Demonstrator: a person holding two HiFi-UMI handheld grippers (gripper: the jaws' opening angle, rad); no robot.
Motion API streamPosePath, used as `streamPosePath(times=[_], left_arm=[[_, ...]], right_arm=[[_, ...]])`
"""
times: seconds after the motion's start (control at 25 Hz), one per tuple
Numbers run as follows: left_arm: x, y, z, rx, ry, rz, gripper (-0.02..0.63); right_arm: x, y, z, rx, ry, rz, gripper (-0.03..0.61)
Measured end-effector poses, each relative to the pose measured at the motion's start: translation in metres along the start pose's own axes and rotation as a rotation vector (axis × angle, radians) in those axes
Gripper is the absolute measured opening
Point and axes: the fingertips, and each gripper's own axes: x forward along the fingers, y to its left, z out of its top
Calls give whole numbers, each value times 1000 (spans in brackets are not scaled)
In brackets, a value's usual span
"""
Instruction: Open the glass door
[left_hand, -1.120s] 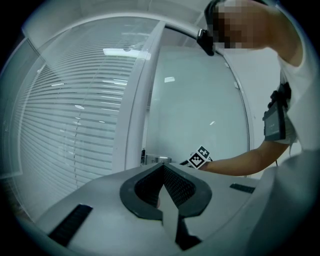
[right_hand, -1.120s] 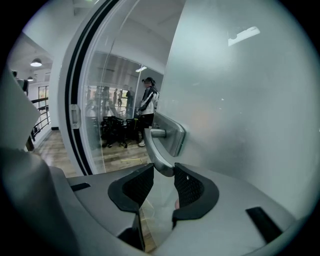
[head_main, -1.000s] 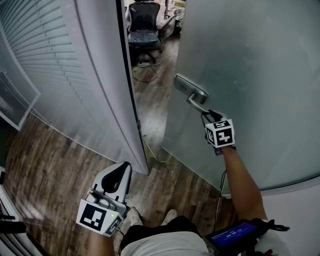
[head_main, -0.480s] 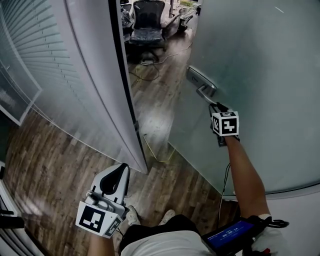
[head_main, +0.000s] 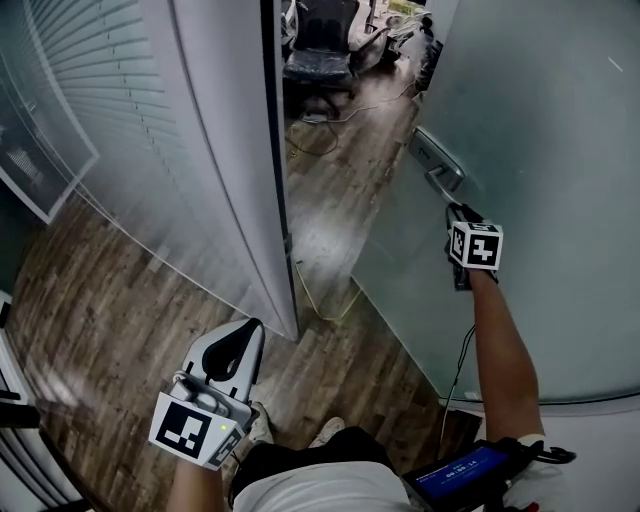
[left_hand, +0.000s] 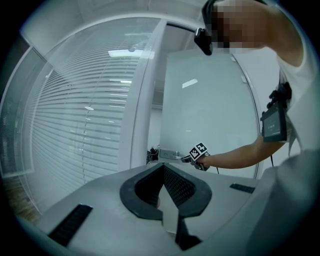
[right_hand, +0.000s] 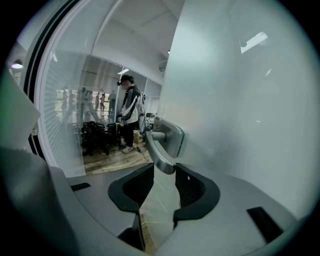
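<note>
The frosted glass door (head_main: 540, 120) stands ajar at the right, with its metal lever handle (head_main: 440, 170) at its near edge. My right gripper (head_main: 460, 213) reaches up to that lever. In the right gripper view the lever's free end (right_hand: 162, 160) sits between the two dark pads, and the right gripper (right_hand: 164, 169) is shut on it. My left gripper (head_main: 243, 335) hangs low at the lower left, away from the door. Its jaws are shut with nothing in them in the left gripper view (left_hand: 163, 167), where the door handle (left_hand: 169, 154) shows in the distance.
A fixed glass wall with blinds (head_main: 110, 120) and a dark door post (head_main: 272, 150) bound the doorway's left side. Beyond it stands an office chair (head_main: 322, 50), and a cable (head_main: 318, 295) lies on the wood floor. A person (right_hand: 131, 112) stands in the far room.
The door has swung further open, so the gap at the post is wider. My right gripper has moved right and up with the handle. The left gripper has hardly shifted.
</note>
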Motion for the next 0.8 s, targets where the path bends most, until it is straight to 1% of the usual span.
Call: streamPosePath(times=[0.16, 0.36, 0.52, 0.56, 0.68, 0.8], left_arm=[[-5, 11, 8, -8, -7, -12, 0], [7, 13, 7, -1, -26, -55, 0], [25, 10, 3, 13, -35, -98, 0], [30, 6, 0, 18, -36, -110, 0], [36, -9, -6, 30, -60, -177, 0], [19, -8, 5, 28, -94, -267, 0]], right_arm=[[-27, 6, 26, -20, -65, -28, 124], [-86, 25, 54, -53, -235, -34, 119], [-127, 37, 67, -48, -359, -47, 30], [-138, 37, 65, -39, -386, -50, 25], [-174, 40, 55, 6, -457, -58, 3], [-226, 66, 65, 36, -507, -86, 3]])
